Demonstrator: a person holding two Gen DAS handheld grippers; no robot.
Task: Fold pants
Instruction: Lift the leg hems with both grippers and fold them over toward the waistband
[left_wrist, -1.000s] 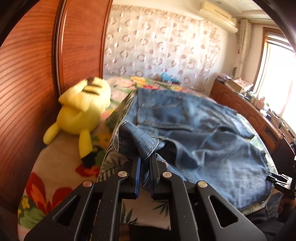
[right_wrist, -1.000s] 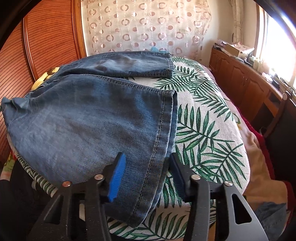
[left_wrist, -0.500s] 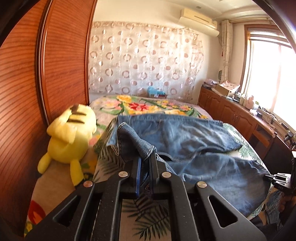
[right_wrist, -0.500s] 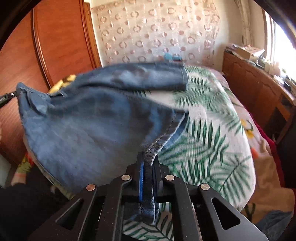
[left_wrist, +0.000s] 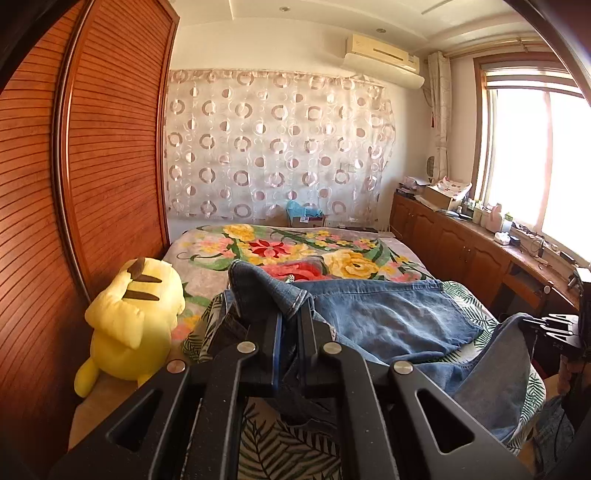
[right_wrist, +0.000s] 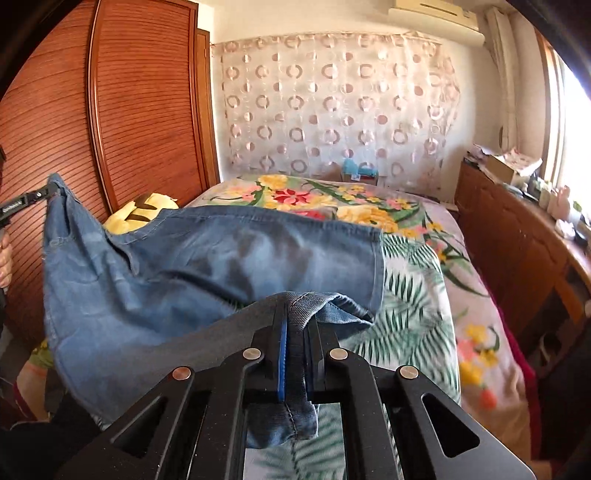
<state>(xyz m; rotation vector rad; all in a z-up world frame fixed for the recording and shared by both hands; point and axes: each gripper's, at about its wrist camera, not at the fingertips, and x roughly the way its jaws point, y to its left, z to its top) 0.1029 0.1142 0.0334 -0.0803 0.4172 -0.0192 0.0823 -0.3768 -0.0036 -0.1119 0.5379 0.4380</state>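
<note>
Blue denim pants (left_wrist: 388, 317) lie across the near end of the bed, partly lifted. My left gripper (left_wrist: 290, 314) is shut on a bunched waist corner of the pants and holds it raised. My right gripper (right_wrist: 295, 317) is shut on the hem of the near leg (right_wrist: 295, 373), lifted off the bed; the far leg (right_wrist: 258, 251) still rests on the bedspread. In the right wrist view the left gripper (right_wrist: 48, 192) shows at far left pinching the raised waist corner. In the left wrist view the right gripper (left_wrist: 532, 323) shows at far right, holding the hem.
A yellow plush toy (left_wrist: 136, 317) sits at the bed's left side against the wooden sliding wardrobe (left_wrist: 92, 166). The bed (left_wrist: 306, 254) has a floral blanket, with a leaf-print cover (right_wrist: 410, 314) under the pants. A wooden counter (left_wrist: 480, 251) with clutter runs under the window at right.
My right gripper closed on the near leg's hem and lifted it. Both grippers rose, pulling the waist corner and the hem up off the bed.
</note>
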